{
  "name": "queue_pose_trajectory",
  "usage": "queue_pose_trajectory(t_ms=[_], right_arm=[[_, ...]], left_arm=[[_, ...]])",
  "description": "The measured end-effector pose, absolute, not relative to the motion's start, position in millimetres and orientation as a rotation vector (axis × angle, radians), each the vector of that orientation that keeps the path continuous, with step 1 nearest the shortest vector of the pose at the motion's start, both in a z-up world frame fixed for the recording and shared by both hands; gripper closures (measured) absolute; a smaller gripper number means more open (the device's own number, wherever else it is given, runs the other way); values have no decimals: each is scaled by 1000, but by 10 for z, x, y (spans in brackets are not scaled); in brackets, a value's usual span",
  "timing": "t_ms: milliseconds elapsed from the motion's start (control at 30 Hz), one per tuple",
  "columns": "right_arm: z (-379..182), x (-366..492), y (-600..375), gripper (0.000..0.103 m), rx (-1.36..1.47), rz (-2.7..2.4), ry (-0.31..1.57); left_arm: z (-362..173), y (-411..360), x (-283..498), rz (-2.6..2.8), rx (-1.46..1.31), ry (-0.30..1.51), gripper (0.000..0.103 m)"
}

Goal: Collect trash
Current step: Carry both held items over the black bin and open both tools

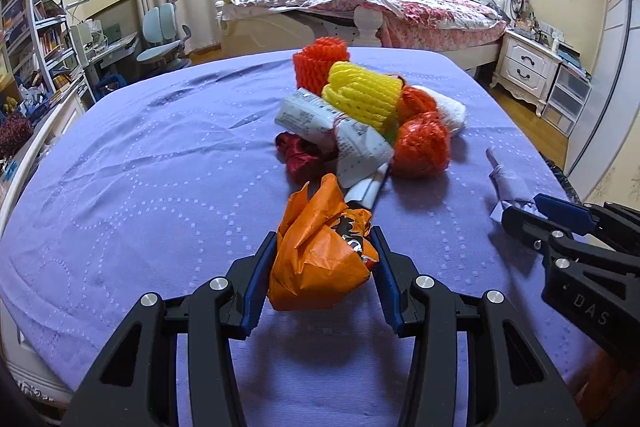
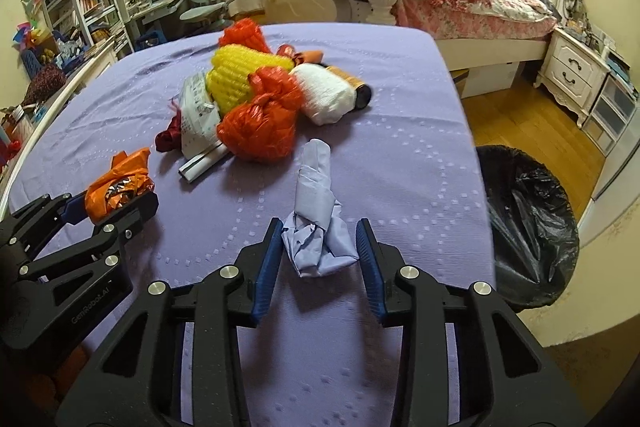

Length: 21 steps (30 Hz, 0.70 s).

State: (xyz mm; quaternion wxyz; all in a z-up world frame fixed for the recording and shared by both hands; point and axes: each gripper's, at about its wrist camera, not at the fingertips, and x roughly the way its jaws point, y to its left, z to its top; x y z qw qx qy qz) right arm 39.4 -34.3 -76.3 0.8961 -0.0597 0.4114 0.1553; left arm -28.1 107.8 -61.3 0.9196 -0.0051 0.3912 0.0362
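Orange crumpled bag (image 1: 318, 255), nearest in the left wrist view, sits pinched between the left gripper (image 1: 324, 247) pads, above the purple tablecloth (image 1: 140, 187). Right wrist view: right gripper (image 2: 320, 247) brackets a pale crumpled wad (image 2: 316, 223); left pad touches, right barely. Squeeze fully before lifting toward the black-lined bin (image 2: 528, 227).
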Motion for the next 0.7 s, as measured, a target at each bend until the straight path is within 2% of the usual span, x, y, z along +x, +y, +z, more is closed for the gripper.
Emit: queue_pose_trajectory(t_ms=[300, 700], right_arm=[[-510, 388, -985, 67, -63, 184, 780], [-564, 661, -1975, 67, 24, 7, 776]], left_arm=[[-380, 578, -160, -45, 32, 731, 56], [-325, -296, 321, -210, 84, 711, 56]])
